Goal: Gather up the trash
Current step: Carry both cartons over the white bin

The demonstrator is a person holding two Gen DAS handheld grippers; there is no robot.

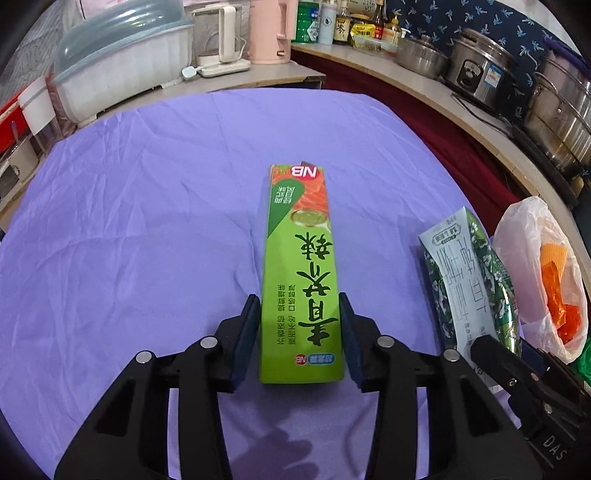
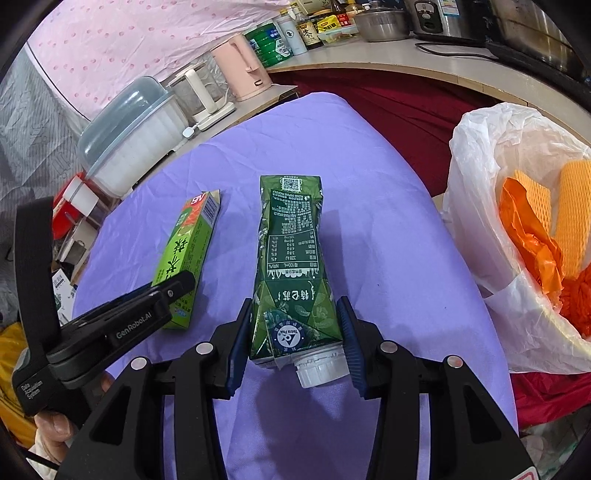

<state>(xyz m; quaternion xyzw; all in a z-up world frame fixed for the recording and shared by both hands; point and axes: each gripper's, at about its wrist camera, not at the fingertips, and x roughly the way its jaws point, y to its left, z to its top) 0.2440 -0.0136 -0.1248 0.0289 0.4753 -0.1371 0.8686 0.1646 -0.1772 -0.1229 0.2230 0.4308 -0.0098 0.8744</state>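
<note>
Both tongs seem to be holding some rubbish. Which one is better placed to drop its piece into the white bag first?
Probably the right tongs. They grip the dark green carton, and the open white plastic bag sits directly to their right. The left tongs, holding the light green box, are farther away, with the right tongs between them and the bag.

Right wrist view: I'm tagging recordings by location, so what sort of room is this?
Probably a home kitchen: a counter with condiment bottles, a pink kettle and steel pots.

Box [image 1: 299,273] on the tablecloth [image 1: 147,221], carton [image 2: 291,269] beside it, bag [image 2: 517,240] at the table's right edge
</note>
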